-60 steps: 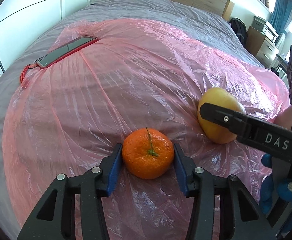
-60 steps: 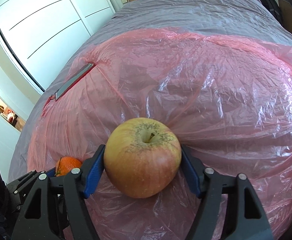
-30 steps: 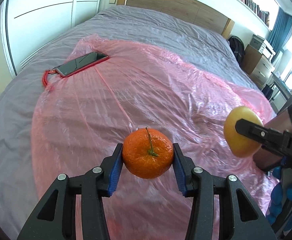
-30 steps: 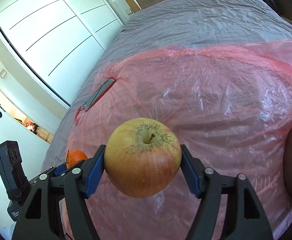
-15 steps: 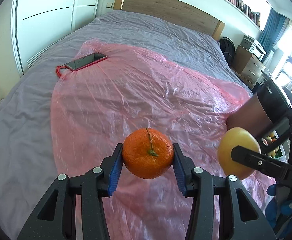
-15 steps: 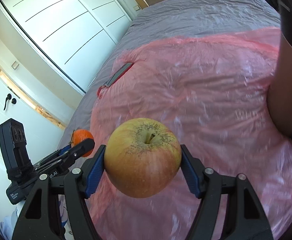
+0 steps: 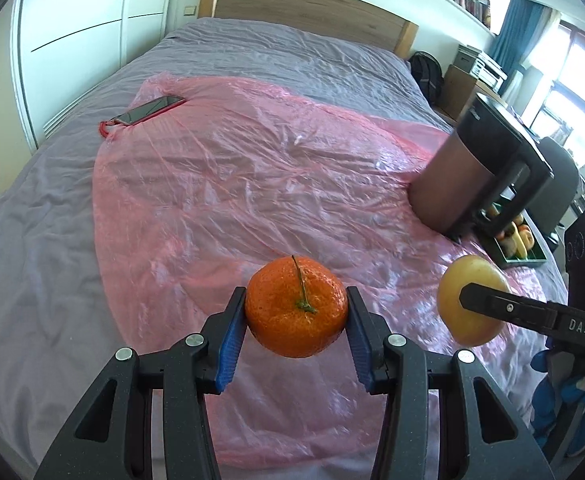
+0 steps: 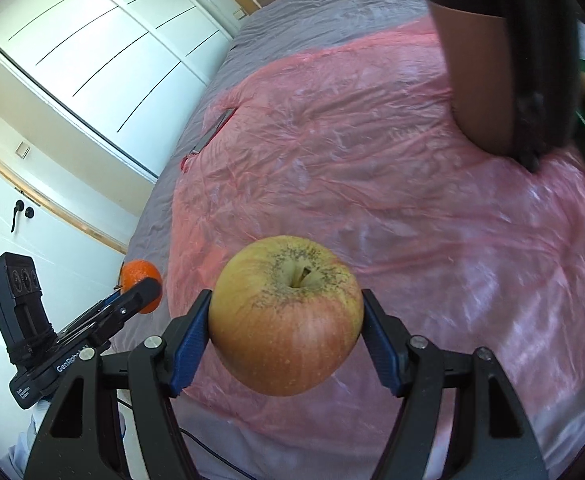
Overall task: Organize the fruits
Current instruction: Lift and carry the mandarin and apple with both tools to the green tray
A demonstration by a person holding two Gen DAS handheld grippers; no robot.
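Note:
My left gripper (image 7: 296,316) is shut on an orange mandarin (image 7: 297,307) and holds it in the air above the pink plastic sheet (image 7: 232,184) on the bed. My right gripper (image 8: 286,320) is shut on a yellow-red apple (image 8: 286,316), also lifted off the sheet. The apple (image 7: 468,304) shows at the right of the left wrist view, and the mandarin (image 8: 140,280) at the left of the right wrist view. A dark green tray (image 7: 508,240) holding several fruits lies at the right edge of the bed.
A brown kettle-like jug with a black handle (image 7: 476,172) stands on the sheet beside the tray. A phone in a red case (image 7: 148,114) lies at the sheet's far left corner. White wardrobe doors (image 8: 104,60) run along the left. A wooden headboard (image 7: 304,8) is behind.
Both grippers have lifted their fruits off the sheet and pulled back and up. The views have swung right, bringing the jug and the fruit tray into sight.

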